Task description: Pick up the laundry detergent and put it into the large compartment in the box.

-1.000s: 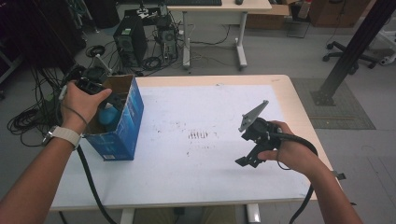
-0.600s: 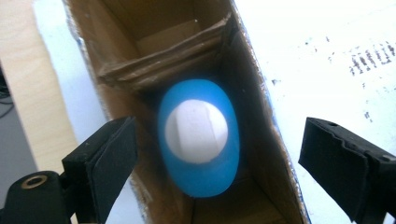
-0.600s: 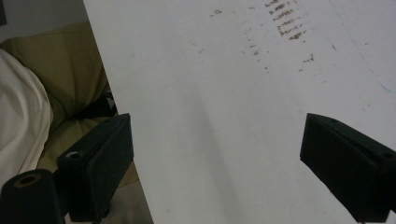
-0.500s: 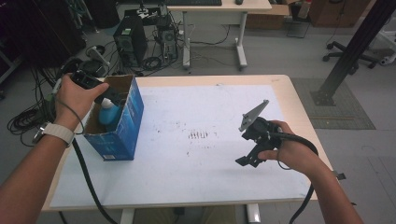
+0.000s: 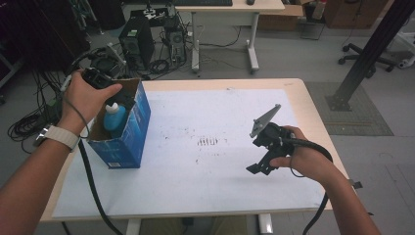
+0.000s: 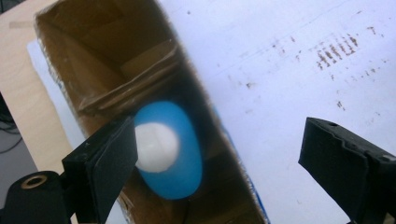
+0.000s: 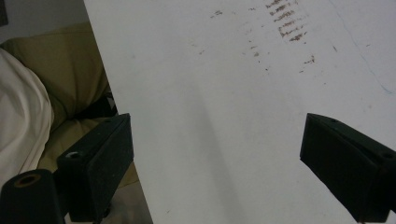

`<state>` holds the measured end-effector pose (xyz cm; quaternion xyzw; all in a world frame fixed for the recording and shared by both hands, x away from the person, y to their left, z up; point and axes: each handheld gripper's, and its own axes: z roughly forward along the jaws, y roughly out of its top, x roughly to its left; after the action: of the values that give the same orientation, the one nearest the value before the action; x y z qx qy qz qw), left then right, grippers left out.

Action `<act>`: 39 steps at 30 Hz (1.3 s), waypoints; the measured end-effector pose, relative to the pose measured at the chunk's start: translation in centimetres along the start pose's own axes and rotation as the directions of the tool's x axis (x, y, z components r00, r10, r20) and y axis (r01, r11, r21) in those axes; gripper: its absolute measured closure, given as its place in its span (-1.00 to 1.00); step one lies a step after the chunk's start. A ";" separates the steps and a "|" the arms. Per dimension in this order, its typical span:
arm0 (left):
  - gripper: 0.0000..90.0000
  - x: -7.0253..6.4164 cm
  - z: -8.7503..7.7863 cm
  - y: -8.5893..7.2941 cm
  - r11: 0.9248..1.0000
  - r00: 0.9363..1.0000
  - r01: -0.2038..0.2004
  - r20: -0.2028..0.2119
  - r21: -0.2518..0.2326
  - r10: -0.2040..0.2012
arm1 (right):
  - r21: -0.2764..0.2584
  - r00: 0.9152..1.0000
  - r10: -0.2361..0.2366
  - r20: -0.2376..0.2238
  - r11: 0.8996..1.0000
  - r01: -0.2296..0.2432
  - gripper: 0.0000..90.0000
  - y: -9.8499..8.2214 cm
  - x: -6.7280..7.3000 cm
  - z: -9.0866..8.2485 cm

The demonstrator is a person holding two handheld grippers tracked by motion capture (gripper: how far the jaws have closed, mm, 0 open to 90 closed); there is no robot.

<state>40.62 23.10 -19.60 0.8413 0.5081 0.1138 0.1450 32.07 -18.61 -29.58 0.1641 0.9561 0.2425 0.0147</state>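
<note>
- Box (image 5: 126, 132): blue cardboard, top open, brown inside, sits at 9 o'clock on the table, on the left edge of the white sheet.
- Inside it: one blue bottle (image 5: 114, 117) with a white cap (image 6: 156, 147), upright. Loose inner cardboard flaps beside it; can't tell if anything else is in there.
- Left gripper (image 6: 219, 158): held over the box mouth, looking down into it. Jaws spread wide, holding nothing. In the left gripper view the cap sits just beside the left jaw, bottle below jaw level; contact can't be judged. The other jaw is out over the white sheet, past the box wall.
- Left hand (image 5: 88, 98): wrapped around the gripper body at the box's far corner, watch on the wrist, cable hanging down past the table edge.
- Right gripper (image 5: 261, 159): at 4 o'clock on the table, well apart from the box, jaws wide apart and empty, angled down at the sheet. Right hand (image 5: 301, 159) holds it, grey plate on top.
- Surface: light wood table (image 5: 313, 112) covered by a white sheet (image 5: 220, 112) with small dark smudge marks near centre.
- Room: grey floor, computer towers (image 5: 134, 41) and tangled cables at 11 o'clock, second table (image 5: 230, 10) at 12, black post and office chair at 2.
</note>
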 end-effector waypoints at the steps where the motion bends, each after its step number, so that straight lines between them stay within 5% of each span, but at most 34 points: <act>1: -0.74 -0.1 0.0 0.1 1.000 1.000 -0.007 0.001 0.001 0.007 | -0.001 1.000 -0.001 0.001 1.000 0.001 -0.78 0.0 0.0 0.0; 24: -0.76 -4.6 -0.7 2.6 0.984 0.983 -0.177 0.051 -0.003 0.177 | 0.003 1.000 -0.010 -0.002 1.000 0.010 -0.78 0.4 0.0 -0.1; 35: -0.76 -6.8 -0.7 4.1 0.972 0.969 -0.234 0.073 -0.013 0.235 | 0.005 1.000 -0.004 -0.002 1.000 0.004 -0.78 0.3 -0.1 -0.1; 39: -0.76 -7.3 -0.6 4.5 0.962 0.958 -0.271 0.088 -0.018 0.272 | 0.002 1.000 -0.003 -0.002 1.000 0.003 -0.78 0.2 -0.1 -0.2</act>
<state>40.77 14.69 -17.70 0.9069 0.3805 0.0960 0.1531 32.22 -18.55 -29.31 0.1627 0.9565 0.2419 0.0142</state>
